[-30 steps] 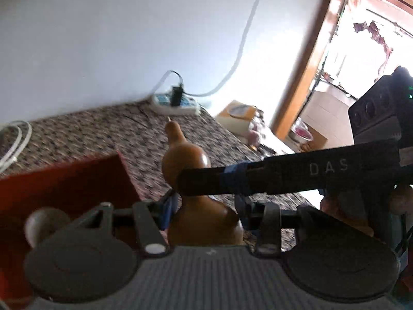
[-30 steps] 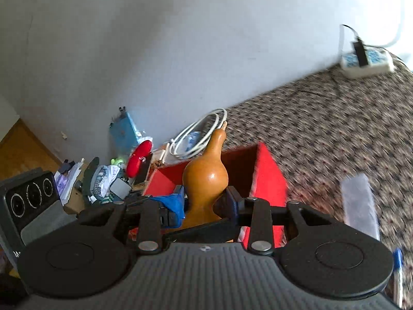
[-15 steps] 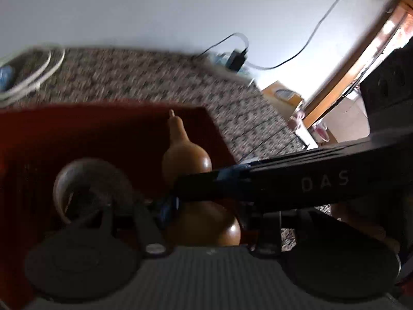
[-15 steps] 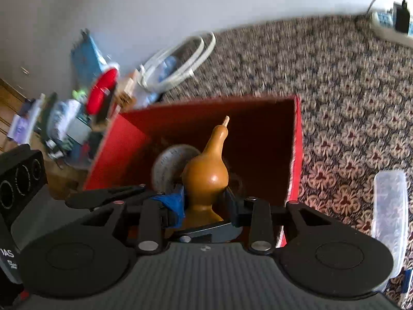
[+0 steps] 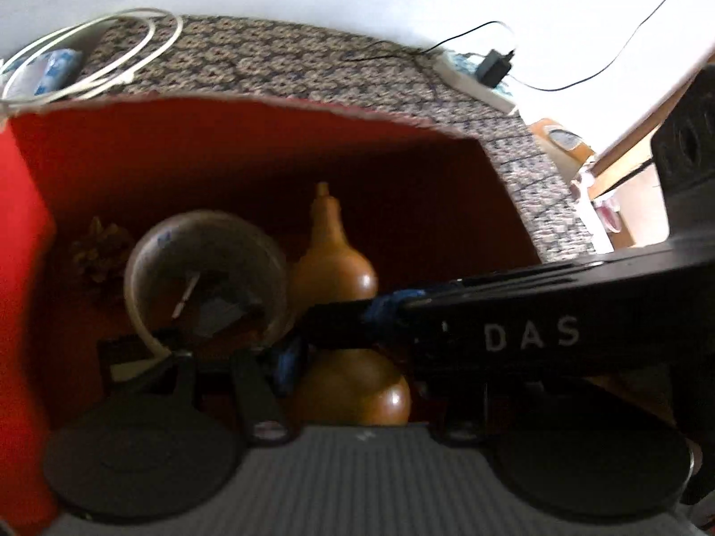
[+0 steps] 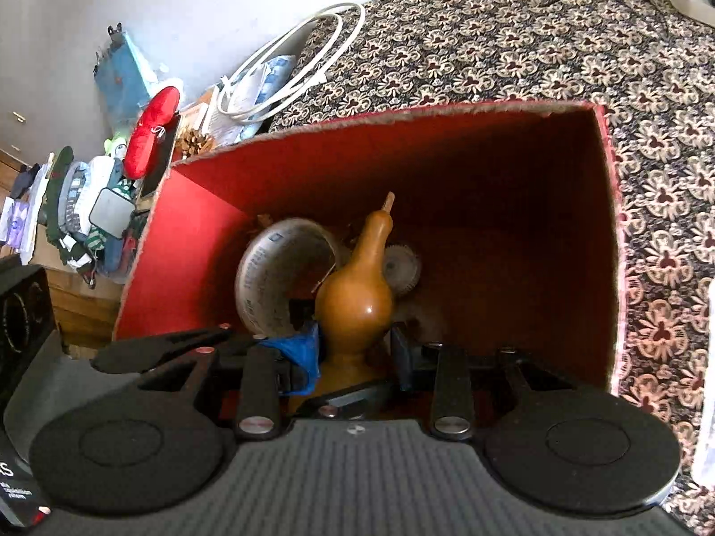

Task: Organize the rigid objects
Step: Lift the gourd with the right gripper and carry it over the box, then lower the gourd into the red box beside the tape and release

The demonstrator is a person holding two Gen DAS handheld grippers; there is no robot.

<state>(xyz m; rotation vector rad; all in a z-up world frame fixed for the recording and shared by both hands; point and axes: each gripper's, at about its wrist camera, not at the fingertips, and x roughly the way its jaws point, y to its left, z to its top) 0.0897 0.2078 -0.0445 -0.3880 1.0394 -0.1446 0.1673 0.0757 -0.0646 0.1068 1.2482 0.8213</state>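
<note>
A brown gourd [image 6: 357, 295] is held upright by both grippers inside the open red box [image 6: 514, 165]. My right gripper [image 6: 355, 348] is shut on the gourd's lower body. My left gripper [image 5: 353, 379] is shut on the gourd [image 5: 333, 268] too, and the right gripper's black finger crosses in front of it in the left wrist view. Beside the gourd in the box [image 5: 223, 152] lie a roll of tape [image 6: 286, 272], a small toothed wheel [image 6: 402, 268] and a pine cone [image 5: 100, 250].
The box stands on a flower-patterned cloth [image 6: 558, 58]. A coiled white cable [image 6: 304, 62] lies behind the box. A power strip [image 5: 473, 76] is at the far right. Cluttered items [image 6: 111, 169] lie to the left. A clear plastic piece [image 6: 706, 379] lies right of the box.
Both grippers have carried the gourd from above the cloth over the box rim and down into the red box. The box floor and its contents have come into view.
</note>
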